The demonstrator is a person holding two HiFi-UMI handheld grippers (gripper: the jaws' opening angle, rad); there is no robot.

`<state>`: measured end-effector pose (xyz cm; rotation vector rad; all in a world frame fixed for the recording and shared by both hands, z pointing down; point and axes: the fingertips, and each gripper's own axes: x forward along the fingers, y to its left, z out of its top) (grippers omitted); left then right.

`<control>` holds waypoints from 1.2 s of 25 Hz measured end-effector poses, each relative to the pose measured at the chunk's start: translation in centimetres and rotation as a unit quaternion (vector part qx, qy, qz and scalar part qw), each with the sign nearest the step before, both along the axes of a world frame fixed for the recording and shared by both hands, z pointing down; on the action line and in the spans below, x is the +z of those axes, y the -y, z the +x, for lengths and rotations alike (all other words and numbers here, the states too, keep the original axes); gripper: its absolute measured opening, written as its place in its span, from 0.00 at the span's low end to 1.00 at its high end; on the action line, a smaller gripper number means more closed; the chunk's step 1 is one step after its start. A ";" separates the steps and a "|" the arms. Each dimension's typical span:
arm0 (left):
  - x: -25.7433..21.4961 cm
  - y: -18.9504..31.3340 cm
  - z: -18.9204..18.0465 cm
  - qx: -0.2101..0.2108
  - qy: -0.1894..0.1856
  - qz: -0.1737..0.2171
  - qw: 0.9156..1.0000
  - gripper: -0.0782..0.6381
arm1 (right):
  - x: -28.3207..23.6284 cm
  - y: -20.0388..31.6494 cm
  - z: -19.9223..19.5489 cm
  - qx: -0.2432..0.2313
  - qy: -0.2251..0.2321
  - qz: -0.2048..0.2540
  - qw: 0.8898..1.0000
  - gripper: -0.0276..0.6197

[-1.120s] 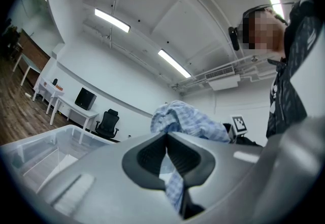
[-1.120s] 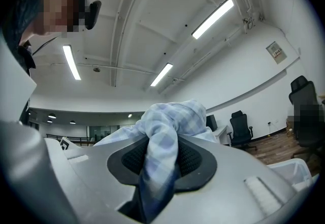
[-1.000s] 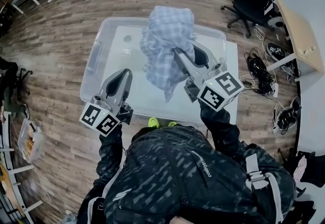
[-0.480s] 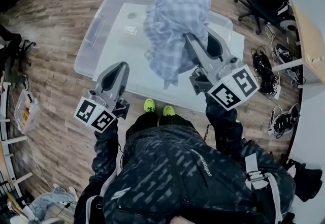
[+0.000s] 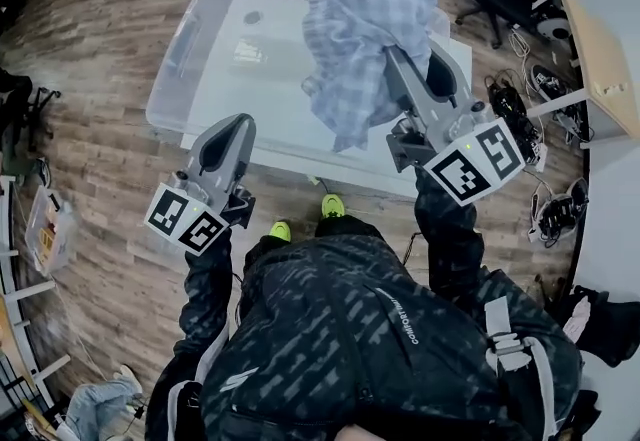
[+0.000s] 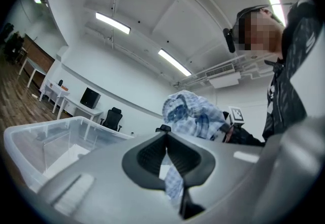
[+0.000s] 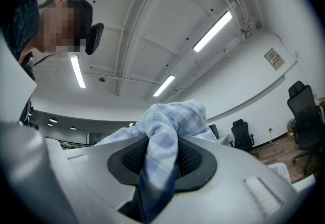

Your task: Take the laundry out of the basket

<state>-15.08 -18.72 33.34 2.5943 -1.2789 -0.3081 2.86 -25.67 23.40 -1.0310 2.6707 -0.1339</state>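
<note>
Clamping a plaid shirt [image 5: 372, 24], the right claw [image 7: 161, 149] hovers over the basket [image 5: 185, 39]; left claw [image 5: 236, 122] closed.

The right gripper [image 5: 403, 69] carries the blue checked shirt [image 5: 370, 24] toward the right end of the clear bin [image 5: 175, 69]; the left gripper [image 5: 232, 126] retreats to its near rim.

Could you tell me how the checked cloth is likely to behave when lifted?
Probably floppy: the checked cloth drapes and hangs over the right gripper. Likely light, since one pinch holds it above the clear bin.
</note>
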 end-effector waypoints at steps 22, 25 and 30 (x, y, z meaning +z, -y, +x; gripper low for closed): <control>-0.2 -9.1 -7.3 0.144 -0.030 0.000 0.989 0.12 | -5.9 -14.9 -3.7 0.178 -0.026 0.071 0.981 0.21; -0.5 -10.3 -6.4 0.156 -0.034 0.004 0.987 0.12 | -6.5 -17.0 -3.0 0.188 -0.023 0.079 0.979 0.21; -1.5 -13.2 -4.7 0.159 -0.029 0.014 0.987 0.12 | -7.3 -20.2 -1.8 0.183 -0.007 0.089 0.979 0.21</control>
